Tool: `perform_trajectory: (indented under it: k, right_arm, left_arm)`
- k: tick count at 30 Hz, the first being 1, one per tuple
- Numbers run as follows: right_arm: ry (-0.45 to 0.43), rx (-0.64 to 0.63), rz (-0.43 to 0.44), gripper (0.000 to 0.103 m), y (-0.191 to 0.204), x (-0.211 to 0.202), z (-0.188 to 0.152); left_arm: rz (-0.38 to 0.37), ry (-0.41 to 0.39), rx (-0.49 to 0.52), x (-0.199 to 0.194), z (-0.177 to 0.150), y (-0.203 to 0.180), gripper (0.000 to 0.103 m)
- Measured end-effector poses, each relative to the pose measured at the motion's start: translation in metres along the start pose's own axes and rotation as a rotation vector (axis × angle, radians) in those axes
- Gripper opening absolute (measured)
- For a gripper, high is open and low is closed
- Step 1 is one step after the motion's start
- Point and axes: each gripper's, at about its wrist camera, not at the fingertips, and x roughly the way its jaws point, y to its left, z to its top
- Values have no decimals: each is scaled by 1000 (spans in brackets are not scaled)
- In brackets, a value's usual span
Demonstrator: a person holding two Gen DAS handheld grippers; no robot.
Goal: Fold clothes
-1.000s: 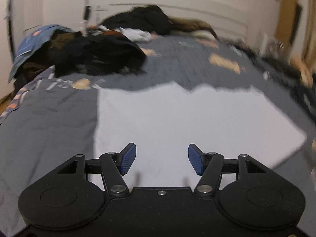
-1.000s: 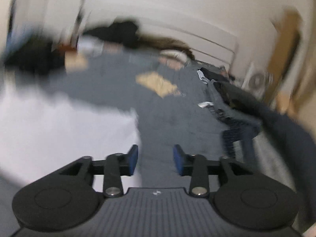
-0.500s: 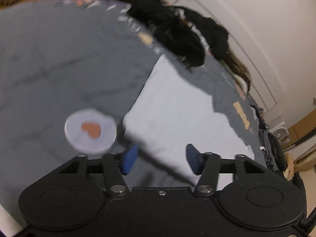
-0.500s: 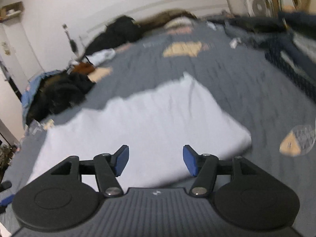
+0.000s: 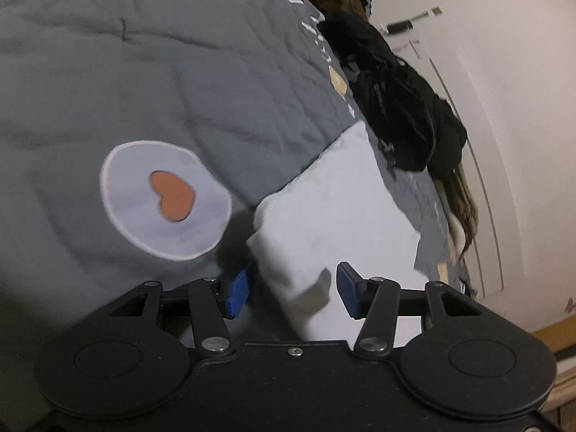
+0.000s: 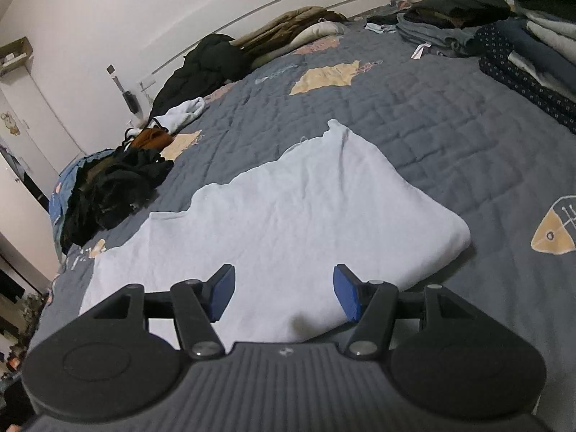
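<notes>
Left wrist view: left gripper (image 5: pixel 292 289) low over the near corner of the pale blue garment (image 5: pixel 334 208), blue pads (image 5: pixel 237 289) spread wide with nothing between them but the cloth's edge underneath; garment flat on the grey quilt (image 5: pixel 151 82), its rounded corner just beside the heart patch (image 5: pixel 166 196), a black clothes heap (image 5: pixel 399 108) near its far edge. Likely slip here: closing now and pinching quilt along with cloth, or catching only the top layer of a doubled corner, since the layering at that edge cannot be told. Plenty of bare quilt to the left for a sweep; wall close on the right. Right wrist view: right gripper (image 6: pixel 284 297) likewise spread apart and empty, poised over the garment's (image 6: pixel 288 208) near hem, the plump folded-looking right edge (image 6: pixel 457 237) just beside it. Risk of dragging that edge crooked if lifted unevenly against the other side. Open quilt ahead and to the right; dark pile (image 6: pixel 115 187) at left and stacked clothes (image 6: pixel 532 36) far right, both well apart.
</notes>
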Motion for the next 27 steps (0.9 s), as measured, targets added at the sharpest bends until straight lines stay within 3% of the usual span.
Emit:
perform_trajectory:
  k: [2,5,11,15,20,22,25,27]
  right_arm:
    - [6,16,6,59,-3,1,0]
    - [11,40,13,59,-7,1,1]
    - [-4,71,21,59,-16,-5,9]
    - [-10,94,16,60,-24,-10,14]
    - [-26,133,2,60,-39,-17,22]
    - [-37,144,-6,60,-45,-20,25]
    - [-50,157,-20,60,-54,-24,30]
    - [-41,158,-33,60,-61,-22,31]
  left_arm:
    - [12,-9,3,4,1,-5,22]
    - [47,-33,142,0,-1,-28,15]
    - [54,-82,587,-12,-19,-116,12]
    - [8,-92,989,-5,-75,-196,12]
    - [-122,9,1381,16,-180,-253,12]
    - [-158,91,1495,32,-223,-258,12]
    - [-189,262,1571,67,-269,-244,16]
    - [-186,354,1597,81,-283,-229,28]
